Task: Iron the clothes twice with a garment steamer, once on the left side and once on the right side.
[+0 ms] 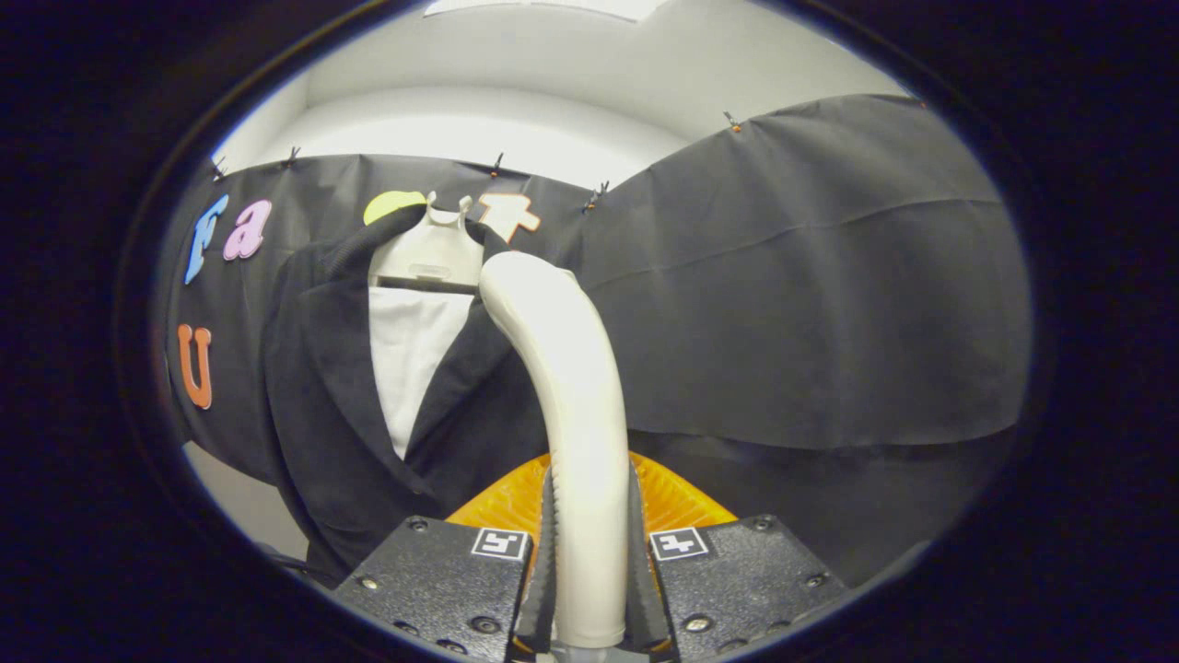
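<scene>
One dark jacket hangs at the left against the booth's black cloth wall, its fabric matte and slightly napped, with broad lapels folding down to a V. Inside that V shows a white shirt front, smooth and flat, and above it a pale plastic hanger with a moulded shoulder piece and a small hook at the top. The wall cloth is pinned along its upper edge by small clips and sags in soft horizontal creases; above it runs a plain white wall.

Just right of the jacket's opening, the garment steamer rises from between the fingers: a glossy cream-white handle, round in section, curving leftward at its top so that its rounded end sits over the jacket's right lapel and hides part of it. Whether it touches the cloth cannot be told. At the handle's base an orange translucent ribbed part fans out on both sides, behind the fingers.

The gripper is clamped on the steamer's handle, both fingers pressing its sides with their ribbed pads. The textured blocks beside them each carry a small square marker.
</scene>
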The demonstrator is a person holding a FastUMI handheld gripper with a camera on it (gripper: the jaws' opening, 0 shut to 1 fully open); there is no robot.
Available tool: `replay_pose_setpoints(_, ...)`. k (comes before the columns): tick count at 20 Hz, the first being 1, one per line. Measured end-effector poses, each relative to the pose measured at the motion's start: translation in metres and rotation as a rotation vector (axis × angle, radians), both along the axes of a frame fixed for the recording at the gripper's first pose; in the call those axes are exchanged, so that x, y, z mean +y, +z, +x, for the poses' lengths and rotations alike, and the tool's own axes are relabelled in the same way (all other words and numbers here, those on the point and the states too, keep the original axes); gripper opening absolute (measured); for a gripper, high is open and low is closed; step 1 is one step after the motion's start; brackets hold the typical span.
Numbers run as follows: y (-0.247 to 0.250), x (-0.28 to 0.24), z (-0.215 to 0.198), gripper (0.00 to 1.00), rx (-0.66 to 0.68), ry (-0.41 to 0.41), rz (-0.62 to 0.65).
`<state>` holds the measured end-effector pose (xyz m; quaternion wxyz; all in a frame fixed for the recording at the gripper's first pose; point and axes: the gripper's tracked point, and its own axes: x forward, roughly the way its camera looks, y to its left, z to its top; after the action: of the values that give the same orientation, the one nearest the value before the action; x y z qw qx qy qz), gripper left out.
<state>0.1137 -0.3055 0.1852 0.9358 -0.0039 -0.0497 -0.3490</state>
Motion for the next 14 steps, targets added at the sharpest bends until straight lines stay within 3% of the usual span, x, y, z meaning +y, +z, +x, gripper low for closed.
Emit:
replay_pose_setpoints(6,0.051,-0.012,0.012,0.35,-0.076,0.019,-0.073)
replay_pose_setpoints(9,0.077,-0.019,0.018,0.35,-0.115,-0.015,-0.118)
replay_pose_setpoints(14,0.070,-0.018,0.055,0.35,-0.061,-0.005,-0.137)
